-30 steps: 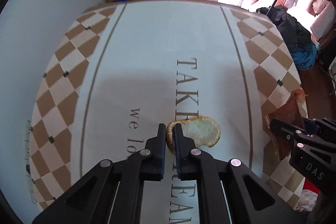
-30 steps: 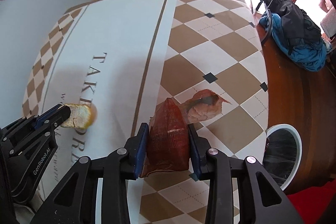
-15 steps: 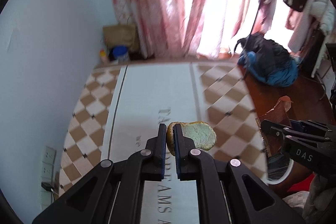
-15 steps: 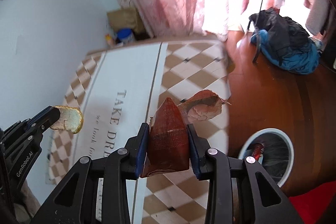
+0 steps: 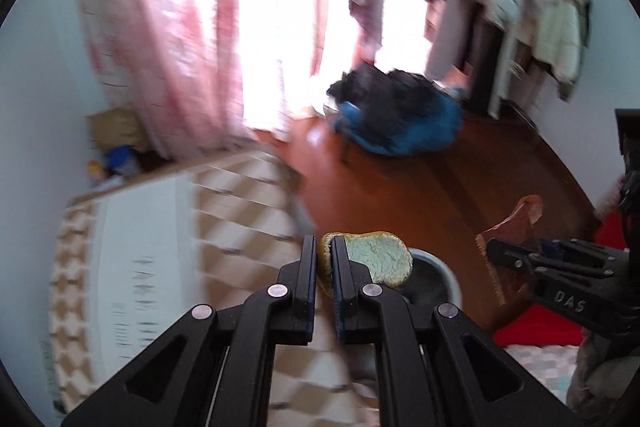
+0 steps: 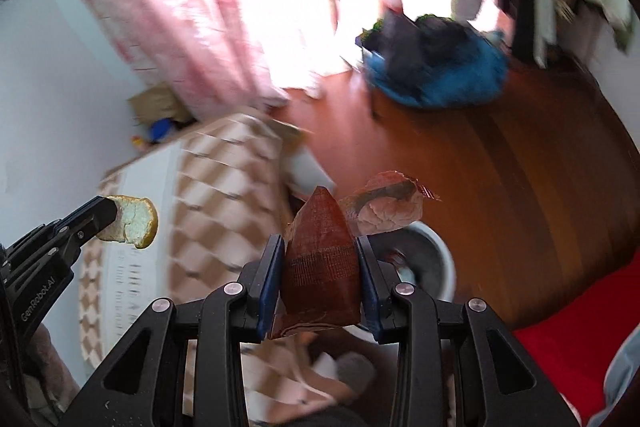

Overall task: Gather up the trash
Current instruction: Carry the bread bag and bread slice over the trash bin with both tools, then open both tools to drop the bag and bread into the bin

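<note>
Pinching a curl of orange peel [image 5: 370, 259] by its rim, the left gripper [image 5: 324, 267] has its jaws nearly closed, the pale pith facing the camera and most of the peel sticking out to the right of the fingertips. The right gripper [image 6: 320, 279] clamps a crumpled reddish-brown snack wrapper [image 6: 322, 263] between wider-set jaws, its torn top flopping forward. Both pieces hang in the air above a white-rimmed bin [image 6: 436, 267] on the wooden floor [image 6: 520, 167], beside the checked mat [image 6: 224, 195]; the grips look chosen to carry each scrap clear for dropping. The left view shows only a sliver of the bin's rim [image 5: 444, 279] behind the peel, and the wrapper side-on. The right view shows more of the bin's mouth, with something dark inside that is too blurred to name.
</note>
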`<action>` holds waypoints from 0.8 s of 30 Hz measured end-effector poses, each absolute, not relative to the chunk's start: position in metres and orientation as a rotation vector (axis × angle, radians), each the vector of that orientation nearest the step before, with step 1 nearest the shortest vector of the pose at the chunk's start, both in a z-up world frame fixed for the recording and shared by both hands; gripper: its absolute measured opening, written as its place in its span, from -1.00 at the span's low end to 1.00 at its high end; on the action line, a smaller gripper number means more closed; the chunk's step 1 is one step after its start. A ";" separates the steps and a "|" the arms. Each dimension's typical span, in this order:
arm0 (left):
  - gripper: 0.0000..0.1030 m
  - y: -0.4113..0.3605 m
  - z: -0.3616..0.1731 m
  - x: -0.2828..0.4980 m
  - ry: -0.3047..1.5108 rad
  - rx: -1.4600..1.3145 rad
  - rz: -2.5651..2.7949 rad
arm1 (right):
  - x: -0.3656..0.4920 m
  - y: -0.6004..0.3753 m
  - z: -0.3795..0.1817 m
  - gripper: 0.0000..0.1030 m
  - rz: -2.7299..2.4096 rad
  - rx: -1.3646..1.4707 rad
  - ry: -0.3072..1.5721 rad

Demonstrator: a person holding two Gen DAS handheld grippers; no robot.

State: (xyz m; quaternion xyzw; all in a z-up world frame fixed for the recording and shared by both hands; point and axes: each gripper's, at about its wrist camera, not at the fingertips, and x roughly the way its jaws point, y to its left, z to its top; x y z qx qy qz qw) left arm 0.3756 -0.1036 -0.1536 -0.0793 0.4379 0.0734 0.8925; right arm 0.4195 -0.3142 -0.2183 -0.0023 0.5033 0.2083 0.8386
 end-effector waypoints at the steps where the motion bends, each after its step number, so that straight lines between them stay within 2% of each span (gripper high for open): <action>1: -0.91 -0.115 -0.164 0.384 0.931 -0.166 0.131 | 0.426 -0.332 -0.234 -0.28 0.415 0.003 1.094; 9: -0.89 -0.184 -0.304 0.473 1.250 -0.245 -0.029 | 0.470 -0.406 -0.370 -0.28 0.322 0.101 1.329; 16: -0.78 -0.195 -0.374 0.519 1.401 -0.279 -0.033 | 0.510 -0.418 -0.459 -0.24 0.296 0.124 1.440; 17: -0.60 -0.194 -0.378 0.519 1.410 -0.276 -0.023 | 0.514 -0.417 -0.466 -0.16 0.295 0.124 1.455; 18: -0.19 -0.193 -0.382 0.522 1.418 -0.277 -0.013 | 0.518 -0.416 -0.472 0.11 0.294 0.121 1.467; 19: 0.09 -0.192 -0.384 0.522 1.420 -0.278 -0.004 | 0.522 -0.414 -0.478 0.24 0.298 0.119 1.478; 20: 0.53 -0.190 -0.386 0.521 1.418 -0.278 0.013 | 0.524 -0.413 -0.482 0.28 0.303 0.119 1.484; 24: 0.61 -0.178 -0.387 0.515 1.419 -0.280 0.062 | 0.530 -0.407 -0.485 0.57 0.303 0.114 1.503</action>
